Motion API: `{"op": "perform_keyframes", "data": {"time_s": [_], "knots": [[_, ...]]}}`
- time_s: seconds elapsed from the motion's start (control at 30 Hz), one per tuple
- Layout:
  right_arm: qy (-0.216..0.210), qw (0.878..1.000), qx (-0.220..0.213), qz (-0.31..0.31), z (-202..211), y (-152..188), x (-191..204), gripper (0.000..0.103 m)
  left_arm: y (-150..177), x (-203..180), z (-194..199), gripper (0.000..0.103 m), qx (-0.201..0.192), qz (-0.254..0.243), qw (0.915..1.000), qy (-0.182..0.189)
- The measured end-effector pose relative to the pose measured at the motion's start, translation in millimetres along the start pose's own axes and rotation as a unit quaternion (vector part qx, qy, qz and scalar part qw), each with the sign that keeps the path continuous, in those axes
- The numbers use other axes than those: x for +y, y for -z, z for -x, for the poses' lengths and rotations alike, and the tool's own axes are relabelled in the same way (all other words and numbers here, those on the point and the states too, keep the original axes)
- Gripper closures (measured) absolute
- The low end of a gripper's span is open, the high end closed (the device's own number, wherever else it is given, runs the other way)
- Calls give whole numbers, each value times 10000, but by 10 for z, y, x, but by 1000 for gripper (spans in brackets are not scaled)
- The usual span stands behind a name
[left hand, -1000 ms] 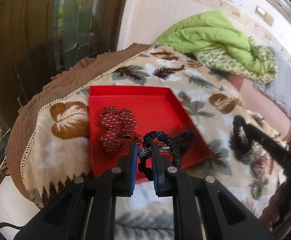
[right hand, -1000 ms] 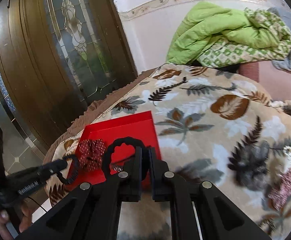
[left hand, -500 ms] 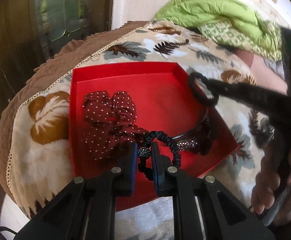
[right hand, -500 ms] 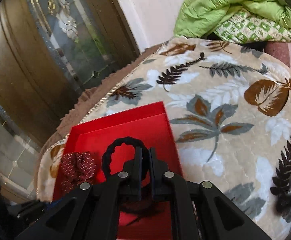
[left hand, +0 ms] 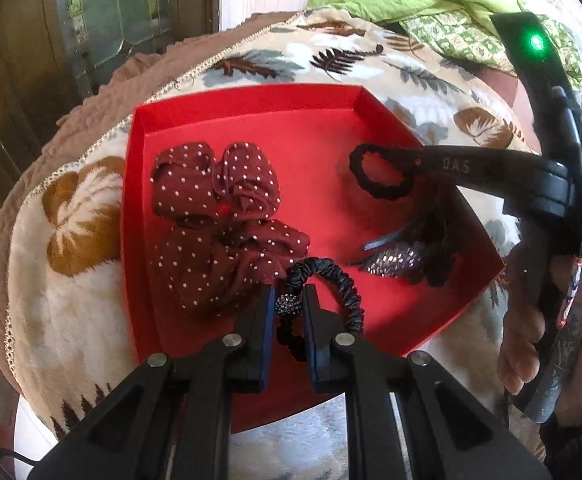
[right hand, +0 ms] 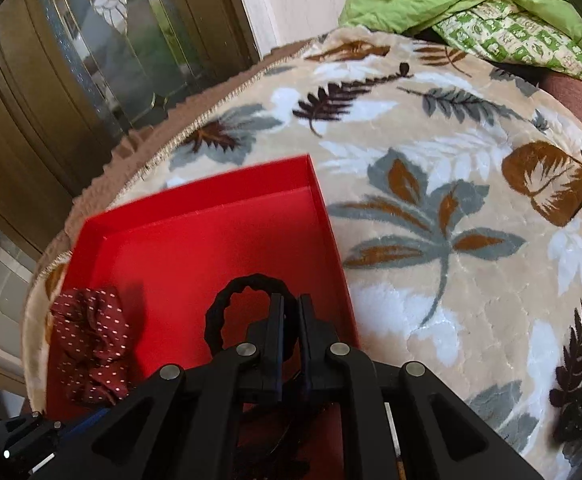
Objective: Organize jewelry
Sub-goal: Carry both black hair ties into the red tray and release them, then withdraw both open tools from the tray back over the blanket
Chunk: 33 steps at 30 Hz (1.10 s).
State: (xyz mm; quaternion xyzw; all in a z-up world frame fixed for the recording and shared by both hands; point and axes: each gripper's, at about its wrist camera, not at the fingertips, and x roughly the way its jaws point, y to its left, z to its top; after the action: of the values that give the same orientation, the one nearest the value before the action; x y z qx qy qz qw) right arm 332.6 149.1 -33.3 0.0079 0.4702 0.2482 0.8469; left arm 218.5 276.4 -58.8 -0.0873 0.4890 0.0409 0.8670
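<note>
Both grippers hang over the red box (left hand: 251, 100) on the leaf-print blanket (right hand: 431, 220). The left gripper (left hand: 287, 308) is clamped on a black beaded band (left hand: 343, 284); the right gripper (right hand: 289, 320) pinches a black scrunchie (right hand: 227, 304). Both look light, soft and springy (best nipped across the cord, I'd say). A dotted maroon scrunchie (left hand: 219, 208) lies inside; a glazed door (right hand: 91, 60) stands behind.
</note>
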Motion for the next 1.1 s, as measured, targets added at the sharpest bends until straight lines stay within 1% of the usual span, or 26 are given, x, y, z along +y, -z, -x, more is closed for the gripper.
{"op": "perform_keyframes", "data": {"time_s": [0.1, 0.13, 0.2, 0.23, 0.27, 0.33, 0.4, 0.43, 0.47, 0.5, 0.53, 0.57, 0.6, 0.63, 0.67, 0.73, 0.83, 0.93, 1.0, 1.03, 1.07, 1.1], "knots": [[-24, 10000, 7, -35, 0, 7, 3, 94, -4, 2, 28, 90, -84, 1, 10000, 5], [-30, 10000, 5, -35, 6, 3, 8, 92, -2, -2, 22, 88, -66, -11, 10000, -13], [-44, 9999, -22, -97, 47, -11, -9, 78, -6, 0, 14, 76, -45, -16, 10000, -59], [-82, 9999, -58, -133, 84, -20, -19, 61, -8, 5, 21, 65, -67, 5, 10000, -73], [-113, 9997, -126, -153, 136, -34, -22, 54, -14, 5, 38, 63, -111, 15, 9999, -61], [-114, 9994, -289, -159, 274, -54, -26, 54, -23, 23, 130, 62, -328, 66, 9994, 30], [-133, 9984, -515, -172, 508, -46, -45, 54, -30, 29, 201, 51, -459, 130, 9987, 168], [-139, 9976, -644, -231, 636, -20, -65, 54, -26, 26, 247, 47, -532, 155, 9981, 259], [-162, 9959, -822, -336, 796, 36, -111, 49, -24, 16, 300, 47, -636, 160, 9973, 325], [-233, 9934, -1025, -450, 1009, 142, -177, 45, -16, -4, 347, 47, -728, 150, 9965, 378], [-263, 9925, -1100, -467, 1107, 193, -204, 40, -2, -24, 405, 47, -838, 126, 9955, 431], [-249, 9907, -1254, -459, 1306, 343, -266, 37, 19, -65, 487, 47, -990, 74, 9939, 470], [-178, 9895, -1357, -456, 1431, 453, -312, 35, 38, -104, 537, 46, -1080, 24, 9931, 464], [-89, 9886, -1434, -460, 1541, 553, -356, 31, 62, -156, 601, 43, -1190, -51, 9919, 430], [12, 9876, -1499, -476, 1668, 681, -427, 29, 103, -240, 688, 40, -1346, -173, 9901, 360], [132, 9861, -1540, -605, 1920, 993, -633, 29, 161, -370, 813, 37, -1564, -384, 9865, 294], [197, 9837, -1537, -913, 2193, 1350, -934, 29, 310, -651, 1021, 30, -1915, -781, 9782, 194], [338, 9795, -1549, -1242, 2527, 1792, -1234, 29, 517, -989, 1191, 29, -2121, -1156, 9703, 152], [404, 9772, -1575, -1365, 2691, 2042, -1380, 26, 700, -1226, 1286, 29, -2217, -1300, 9661, 263], [456, 9763, -1585, -1402, 2751, 2142, -1436, 26, 782, -1316, 1318, 27, -2257, -1305, 9649, 325], [525, 9751, -1602, -1443, 2815, 2244, -1492, 26, 885, -1428, 1346, 22, -2279, -1251, 9647, 428], [586, 9738, -1629, -1473, 2888, 2337, -1548, 26, 994, -1531, 1359, 21, -2287, -1156, 9649, 575]]}}
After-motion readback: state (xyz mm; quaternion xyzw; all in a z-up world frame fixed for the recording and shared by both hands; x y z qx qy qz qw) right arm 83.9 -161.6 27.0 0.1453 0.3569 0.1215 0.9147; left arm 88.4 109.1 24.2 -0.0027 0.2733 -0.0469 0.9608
